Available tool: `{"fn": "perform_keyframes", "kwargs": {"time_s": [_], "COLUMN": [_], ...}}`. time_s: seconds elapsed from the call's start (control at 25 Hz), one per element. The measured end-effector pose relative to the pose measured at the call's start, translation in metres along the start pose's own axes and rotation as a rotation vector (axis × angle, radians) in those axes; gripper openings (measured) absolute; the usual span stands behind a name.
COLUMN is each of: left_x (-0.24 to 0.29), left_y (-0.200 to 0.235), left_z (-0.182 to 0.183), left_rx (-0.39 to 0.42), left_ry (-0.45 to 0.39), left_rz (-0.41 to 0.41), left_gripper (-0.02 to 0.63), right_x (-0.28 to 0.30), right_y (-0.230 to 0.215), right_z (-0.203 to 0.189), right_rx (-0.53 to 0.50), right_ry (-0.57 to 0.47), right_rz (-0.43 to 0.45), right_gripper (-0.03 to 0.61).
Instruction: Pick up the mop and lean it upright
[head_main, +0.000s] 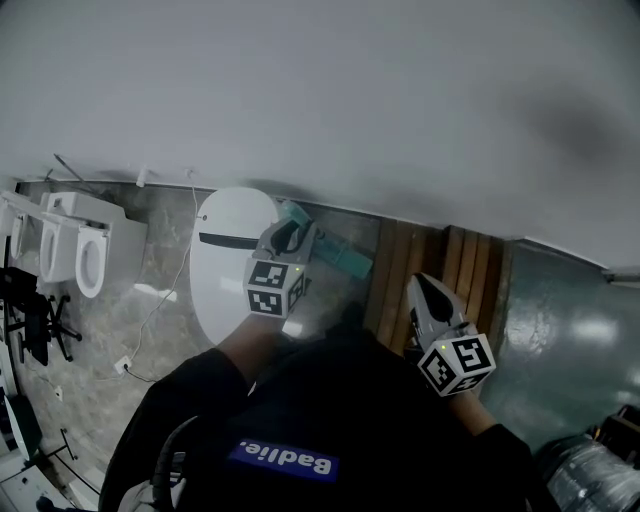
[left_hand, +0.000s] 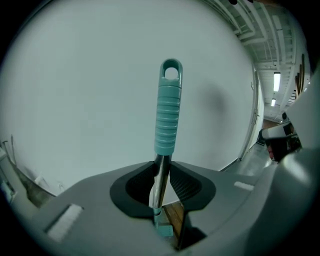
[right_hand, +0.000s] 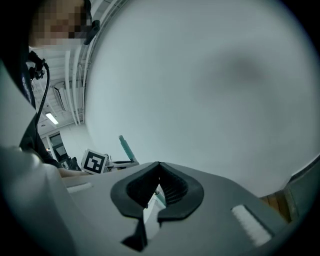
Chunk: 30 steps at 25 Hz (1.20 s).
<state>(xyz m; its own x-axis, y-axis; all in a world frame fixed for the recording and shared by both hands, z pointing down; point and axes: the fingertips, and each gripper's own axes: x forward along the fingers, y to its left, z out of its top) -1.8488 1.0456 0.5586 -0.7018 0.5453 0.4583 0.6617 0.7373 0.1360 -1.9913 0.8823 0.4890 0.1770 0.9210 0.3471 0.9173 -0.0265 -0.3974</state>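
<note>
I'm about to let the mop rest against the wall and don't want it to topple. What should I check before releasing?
1. Left tongs shut on the mop shaft: ok.
2. Hold sits high, just under the teal grip: ok.
3. Grip touching the wall: cannot tell; it stands in front of the wall, but contact is not shown.
4. Mop head planted on the floor: cannot tell; the head is out of view.
5. Right tongs clear of the mop: ok; shut, empty, off to the side.
</note>
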Motion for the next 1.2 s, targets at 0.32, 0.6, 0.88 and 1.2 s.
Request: {"fn": "perform_keyframes", "kwargs": {"time_s": [0.32,0.6,0.88,1.2], "left_x": [0.043,0.081,0.119,0.159], "left_y": [0.012,0.018,0.025,0.026], "left_z": [-0.006,-0.015,-0.008,0.005], "left_rx": [-0.034,-0.01,0.048,0.111], "left_ry": [0.057,0.116,0.125,0.129], "left_rz": [0.052,0.066,0.07,0.068], "left_gripper": [0.118,0.118,0.117,0.115], "right_x": [0.006,0.001,-0.01,-0.03], "right_y": [-0.028,-0.05,-0.071,-0.083], "right_z": [0.008,0.009,0.002,-0.006], "right_rx": [0.005,0.031,0.077,0.086], "right_ry": [0.02,0.02,0.016,0.009], "right_rz": [-0.023,-0.063,-0.115,-0.164], "right_gripper": [0.005,0.005,0.005,0.005]}}
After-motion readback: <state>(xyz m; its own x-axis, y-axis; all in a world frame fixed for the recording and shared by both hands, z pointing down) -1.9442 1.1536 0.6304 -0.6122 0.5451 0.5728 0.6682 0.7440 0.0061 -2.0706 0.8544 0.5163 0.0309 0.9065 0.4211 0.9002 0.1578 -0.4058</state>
